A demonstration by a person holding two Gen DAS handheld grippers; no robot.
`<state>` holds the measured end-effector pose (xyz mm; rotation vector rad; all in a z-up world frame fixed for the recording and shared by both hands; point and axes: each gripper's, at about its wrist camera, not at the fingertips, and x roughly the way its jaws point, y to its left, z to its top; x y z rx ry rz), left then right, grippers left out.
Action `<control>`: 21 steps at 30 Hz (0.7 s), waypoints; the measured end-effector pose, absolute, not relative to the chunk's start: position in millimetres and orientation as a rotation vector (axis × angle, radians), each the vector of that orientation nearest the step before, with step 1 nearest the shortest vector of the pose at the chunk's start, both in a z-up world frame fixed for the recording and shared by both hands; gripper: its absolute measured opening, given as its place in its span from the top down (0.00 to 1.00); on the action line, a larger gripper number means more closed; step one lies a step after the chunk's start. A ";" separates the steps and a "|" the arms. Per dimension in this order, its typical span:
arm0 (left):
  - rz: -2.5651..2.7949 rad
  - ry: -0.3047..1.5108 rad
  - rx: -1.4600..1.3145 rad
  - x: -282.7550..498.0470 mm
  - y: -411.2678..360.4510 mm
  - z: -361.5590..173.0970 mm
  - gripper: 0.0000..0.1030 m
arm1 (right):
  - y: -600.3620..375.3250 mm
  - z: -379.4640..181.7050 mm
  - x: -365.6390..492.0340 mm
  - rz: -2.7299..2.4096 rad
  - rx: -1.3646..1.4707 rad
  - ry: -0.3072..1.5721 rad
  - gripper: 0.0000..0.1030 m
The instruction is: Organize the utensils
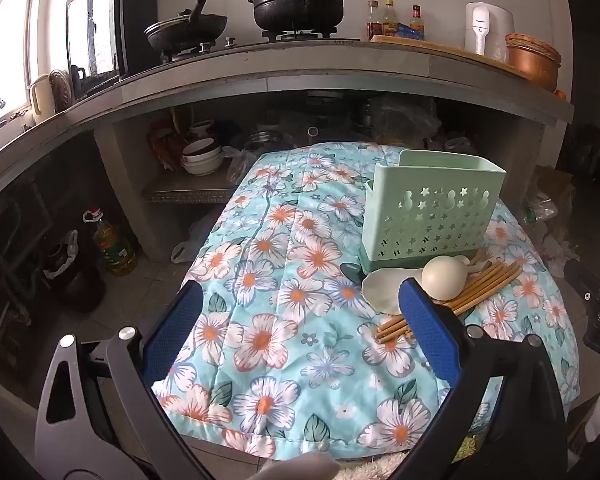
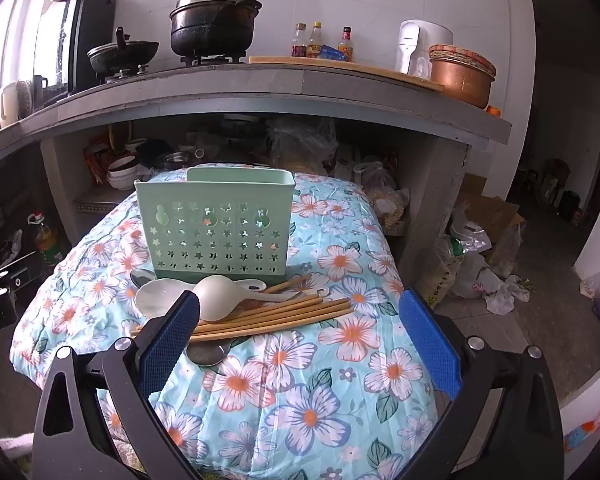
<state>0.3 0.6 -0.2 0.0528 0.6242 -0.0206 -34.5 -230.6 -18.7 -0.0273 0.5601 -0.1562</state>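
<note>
Left gripper (image 1: 300, 332) and right gripper (image 2: 300, 344), jaws wide apart and empty, above the floral quilt (image 2: 320, 400). Beyond them, chopsticks (image 2: 268, 314) and white spoons (image 2: 220, 296) lie piled just before the green utensil holder (image 2: 216, 224) near the quilt's far edge.

free: quilt (image 2: 320, 392) foreground; blocked: utensil pile (image 2: 260, 312) touching holder (image 2: 216, 224)
</note>
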 end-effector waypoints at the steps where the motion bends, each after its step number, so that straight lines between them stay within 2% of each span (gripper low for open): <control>1: -0.021 0.626 0.052 0.5 1.1 -0.3 0.08 | -230.6 -18.7 -34.5 -0.156 -0.027 0.561 0.06; 21: -0.005 0.637 0.059 3.2 2.7 -4.0 0.08 | -230.1 -19.0 -34.5 -0.158 -0.027 0.561 0.06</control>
